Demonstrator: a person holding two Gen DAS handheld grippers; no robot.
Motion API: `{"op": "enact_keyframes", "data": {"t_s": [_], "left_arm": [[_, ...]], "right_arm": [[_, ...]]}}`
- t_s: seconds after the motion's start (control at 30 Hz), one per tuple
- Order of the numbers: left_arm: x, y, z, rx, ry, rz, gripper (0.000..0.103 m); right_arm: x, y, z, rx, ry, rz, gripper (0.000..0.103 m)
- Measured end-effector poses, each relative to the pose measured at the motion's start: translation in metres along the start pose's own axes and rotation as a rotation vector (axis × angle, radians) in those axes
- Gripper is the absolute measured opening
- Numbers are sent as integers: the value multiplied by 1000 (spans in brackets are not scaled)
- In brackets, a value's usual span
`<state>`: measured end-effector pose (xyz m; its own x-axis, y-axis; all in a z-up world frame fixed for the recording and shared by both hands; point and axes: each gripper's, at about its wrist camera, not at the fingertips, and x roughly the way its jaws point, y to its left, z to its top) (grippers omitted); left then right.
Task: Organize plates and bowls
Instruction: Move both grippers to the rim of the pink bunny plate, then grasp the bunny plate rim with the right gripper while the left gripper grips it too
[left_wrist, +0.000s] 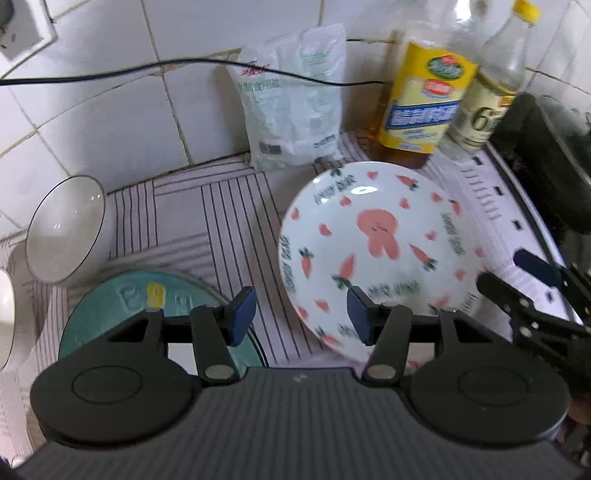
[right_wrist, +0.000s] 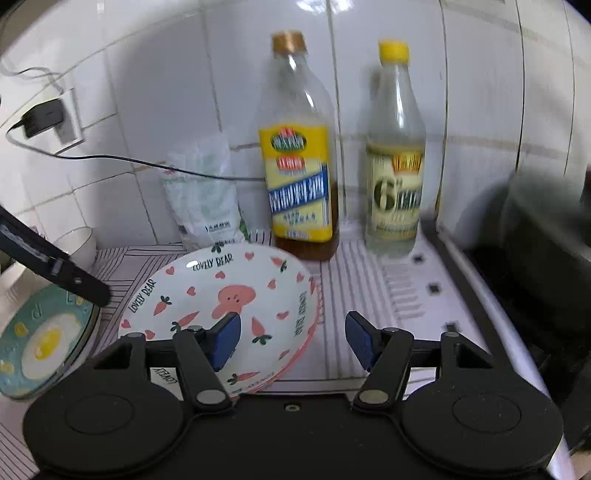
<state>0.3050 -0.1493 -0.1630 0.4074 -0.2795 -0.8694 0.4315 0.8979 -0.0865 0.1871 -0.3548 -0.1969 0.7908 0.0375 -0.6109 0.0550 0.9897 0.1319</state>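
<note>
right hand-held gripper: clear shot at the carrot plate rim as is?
Probably yes. The right hand-held gripper is open, and the carrot plate has its near right rim just ahead, with nothing between.

Left gripper (left_wrist: 301, 314) open, holding nothing. Right gripper (right_wrist: 291, 341) open too, also holding nothing, both angled down.
</note>
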Motion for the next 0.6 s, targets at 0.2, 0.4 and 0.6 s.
{"op": "enact_keyframes", "data": {"t_s": [0.2,0.4,0.6], "left_arm": [[36,2,8,80,13,9,54],[59,8,12,88,67,-27,54],[70,11,13,81,112,-76,40]], "right_arm": [[31,-4,-10,88,59,6,67],[42,-6,-15,129,74,23,62],[50,-12,-17,192,121,85,40]]}}
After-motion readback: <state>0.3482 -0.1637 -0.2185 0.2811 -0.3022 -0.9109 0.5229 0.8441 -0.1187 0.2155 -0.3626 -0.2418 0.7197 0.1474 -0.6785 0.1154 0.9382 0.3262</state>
